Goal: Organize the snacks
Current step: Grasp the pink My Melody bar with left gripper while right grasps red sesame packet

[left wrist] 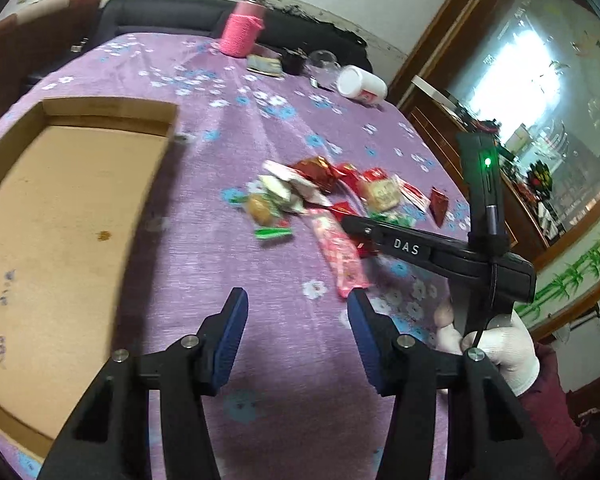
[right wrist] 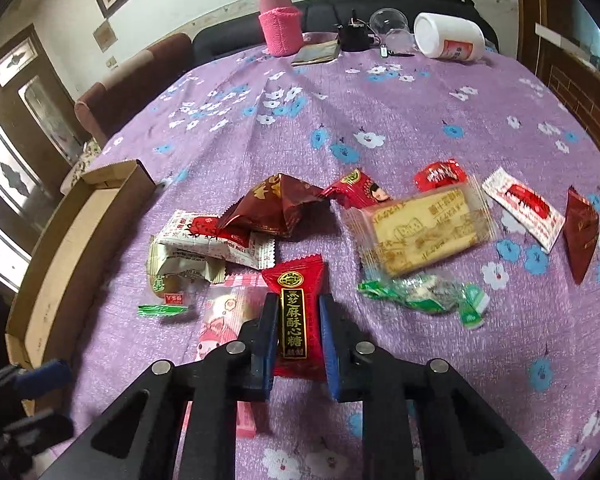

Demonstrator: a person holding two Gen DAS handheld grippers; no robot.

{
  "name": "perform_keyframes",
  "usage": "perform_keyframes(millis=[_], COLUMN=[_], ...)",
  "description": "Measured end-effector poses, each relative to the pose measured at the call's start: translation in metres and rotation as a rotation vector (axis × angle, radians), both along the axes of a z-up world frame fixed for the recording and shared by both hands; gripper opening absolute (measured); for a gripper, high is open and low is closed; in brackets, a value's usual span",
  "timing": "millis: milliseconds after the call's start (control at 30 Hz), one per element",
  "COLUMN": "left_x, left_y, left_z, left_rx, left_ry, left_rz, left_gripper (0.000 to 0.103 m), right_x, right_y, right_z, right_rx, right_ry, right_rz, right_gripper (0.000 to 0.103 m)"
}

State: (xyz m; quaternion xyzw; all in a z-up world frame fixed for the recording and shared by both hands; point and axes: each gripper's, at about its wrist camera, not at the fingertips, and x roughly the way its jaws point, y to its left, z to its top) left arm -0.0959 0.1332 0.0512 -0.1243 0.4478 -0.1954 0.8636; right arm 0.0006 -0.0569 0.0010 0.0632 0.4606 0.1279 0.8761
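A round table under a purple floral cloth (right wrist: 380, 96) holds a loose scatter of wrapped snacks. At the table's left edge sits a shallow cardboard box (left wrist: 60, 208), open and with nothing inside.

The right gripper (right wrist: 298, 312) is clenched on a red candy packet (right wrist: 296, 280) with gold characters down a black strip; its blue pads press the packet from both sides. The packet sits at the near edge of the pile, partly over a pink wrapped bar (right wrist: 224, 312). Whether it is off the cloth is hard to tell.

The left gripper (left wrist: 296, 308) hangs between the box and the pile, its jaws parted with nothing between them. A white-gloved hand (left wrist: 500, 344) holds the right tool.

Other snacks lie around: a dark red foil pouch (right wrist: 280, 208), a clear-wrapped biscuit (right wrist: 420, 232), a green and clear twisted sweet (right wrist: 420, 296), and a white and red sachet (right wrist: 524, 208). At the far edge stand a pink-sleeved flask (right wrist: 280, 28) and a tipped white jar (right wrist: 448, 36).

This looks like the pick-up step, with the first snack gripped. The next move likely calls for lifting the packet free of the pink bar and carrying it leftward to the box without dragging its neighbours.
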Motion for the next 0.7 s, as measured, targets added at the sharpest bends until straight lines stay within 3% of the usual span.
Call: perform_keyframes(millis=[233,400,567,700], left_x=[0.022,0.044,0.07,0.073], left_y=[-0.031,-0.065,-0.088,-0.097], left_z=[-0.008,-0.013,-0.028,-0.036], left_rx=[-0.02,0.036,0.133,0.236], left_ry=[0.041,0.035,0.056,0.03], left_rz=[-0.059,-0.103,-0.086,-0.068], left_gripper=[0.051,0.051,0.049,0.023], right_x=[-0.017,-0.029,-0.039,-0.045], right_y=[-0.025,-0.042,-0.053,-0.061], right_z=[0.006,0.01,0.014,0.017], right_rx=[0.048,0.09,0.117,0.138], right_ry=[-0.014,-0.014,-0.024,-0.033], right_rz=[-0.045,-0.07,-0.091,-0.106], right_gripper=[0.019,0.019,0.02,0.02])
